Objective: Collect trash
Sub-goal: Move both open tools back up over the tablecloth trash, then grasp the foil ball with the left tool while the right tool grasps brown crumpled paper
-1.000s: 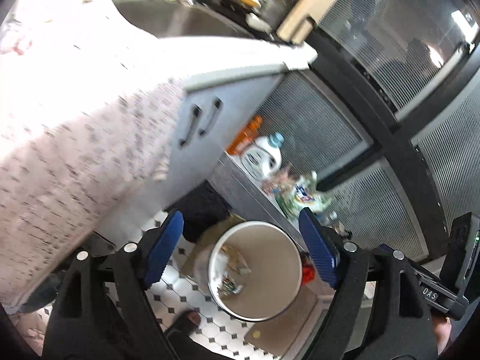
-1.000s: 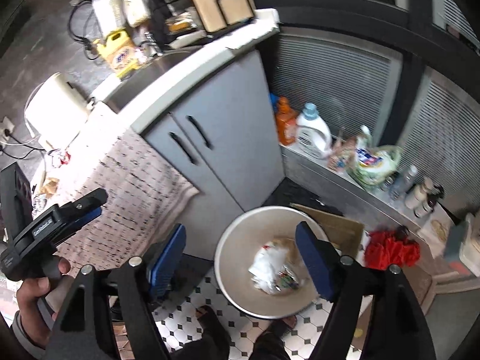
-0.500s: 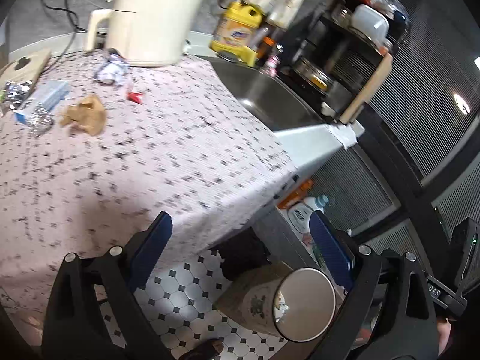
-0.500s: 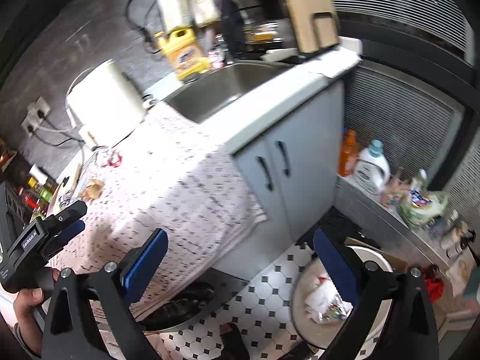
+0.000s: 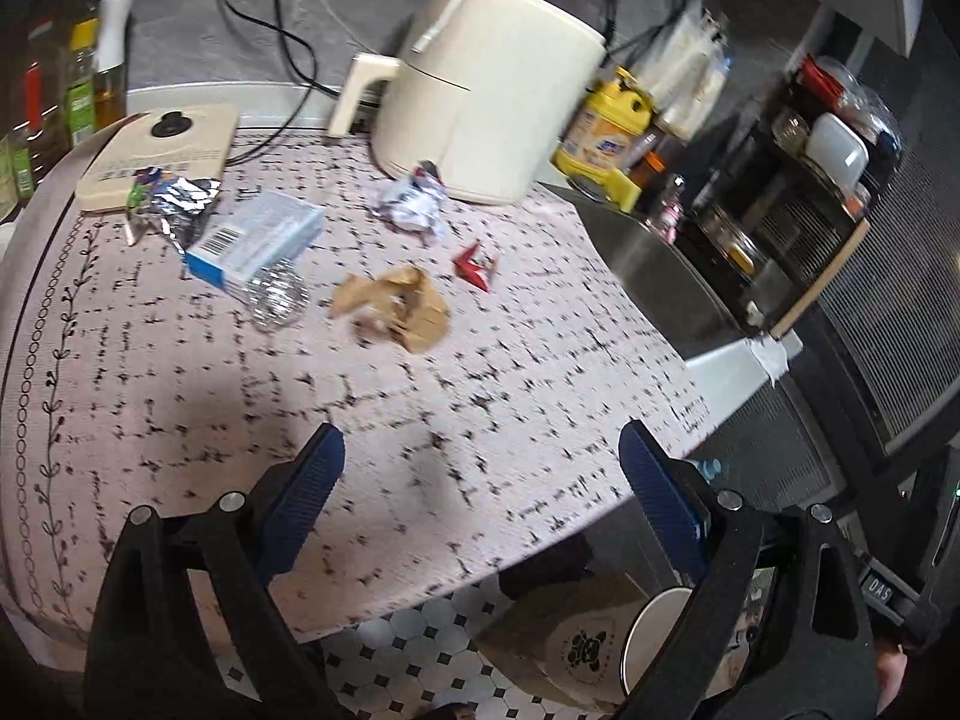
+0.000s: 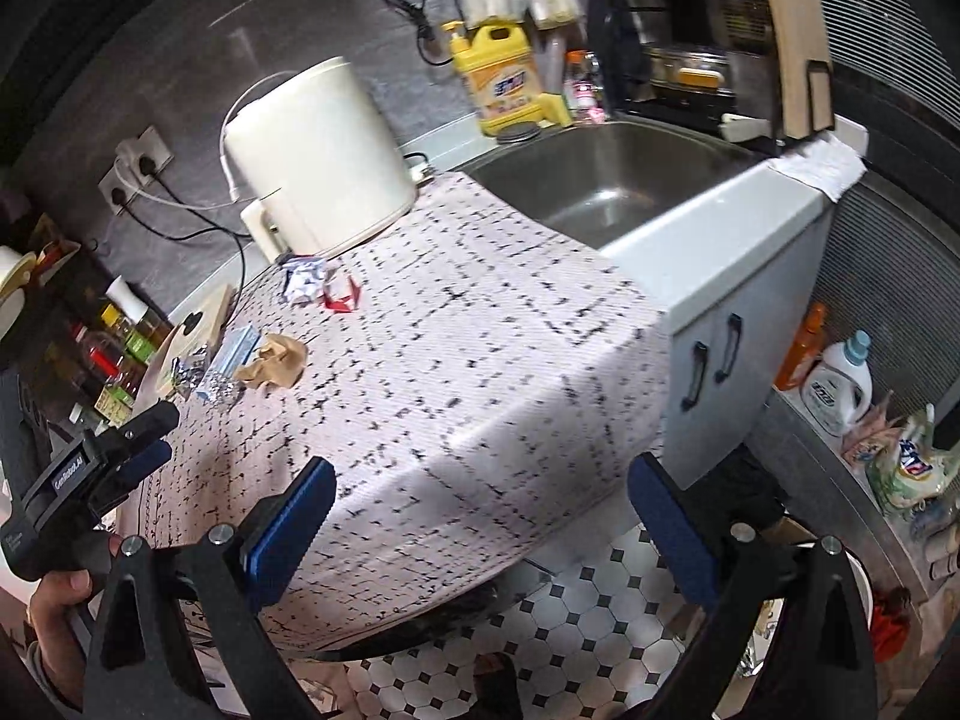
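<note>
Both claws were spread wide with nothing in them, left claw [image 5: 480, 480] and right claw [image 6: 480, 504], jaws having just opened. Trash sat on the worktop [image 5: 180, 420]: brown paper [image 5: 399, 306], red wrapper [image 5: 474, 264], box [image 5: 255, 243], foil [image 5: 177, 204]. Bin [image 5: 648, 636] was on the floor.

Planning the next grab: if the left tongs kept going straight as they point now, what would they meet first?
Probably the bare tablecloth, well short of the crumpled brown paper; the left tongs are open and empty.
</note>
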`<state>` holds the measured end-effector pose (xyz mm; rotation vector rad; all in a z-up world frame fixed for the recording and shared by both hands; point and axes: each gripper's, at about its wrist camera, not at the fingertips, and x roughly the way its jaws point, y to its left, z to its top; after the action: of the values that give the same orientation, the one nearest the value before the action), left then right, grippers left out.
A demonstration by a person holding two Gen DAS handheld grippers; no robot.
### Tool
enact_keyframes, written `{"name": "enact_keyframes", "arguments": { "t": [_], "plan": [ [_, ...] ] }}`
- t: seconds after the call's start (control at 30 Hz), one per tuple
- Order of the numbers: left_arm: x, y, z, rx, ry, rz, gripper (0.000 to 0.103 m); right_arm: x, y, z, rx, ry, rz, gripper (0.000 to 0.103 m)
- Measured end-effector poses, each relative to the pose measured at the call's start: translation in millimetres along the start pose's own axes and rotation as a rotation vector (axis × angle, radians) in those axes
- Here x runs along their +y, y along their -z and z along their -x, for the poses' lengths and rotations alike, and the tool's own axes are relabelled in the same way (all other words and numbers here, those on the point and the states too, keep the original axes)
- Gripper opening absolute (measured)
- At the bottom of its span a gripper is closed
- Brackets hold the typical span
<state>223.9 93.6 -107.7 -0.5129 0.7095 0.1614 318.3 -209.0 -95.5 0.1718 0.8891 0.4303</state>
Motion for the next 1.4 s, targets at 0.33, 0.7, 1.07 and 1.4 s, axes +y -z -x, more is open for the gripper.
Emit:
{"name": "enact_keyframes", "arguments": {
  "t": [0.33,0.7,1.07,1.4],
  "plan": [
    [57,-27,-6,-0.027,-0.04,0.092,0.084,53,-13,-25,0.015,-0.025,0.068,0.095],
    [103,-50,-45,0.042,-0.055,0.158,0.067,82,-21,-43,0.02,0.027,0.06,0.095],
    [121,-54,-97,0.169,-0.031,0.203,0.027,93,-22,-64,0.046,0.09,0.039,0.095],
    [130,-57,-52,0.059,0.026,0.159,0.027,141,-35,-101,0.071,0.022,0.118,0.092]
  ]
}}
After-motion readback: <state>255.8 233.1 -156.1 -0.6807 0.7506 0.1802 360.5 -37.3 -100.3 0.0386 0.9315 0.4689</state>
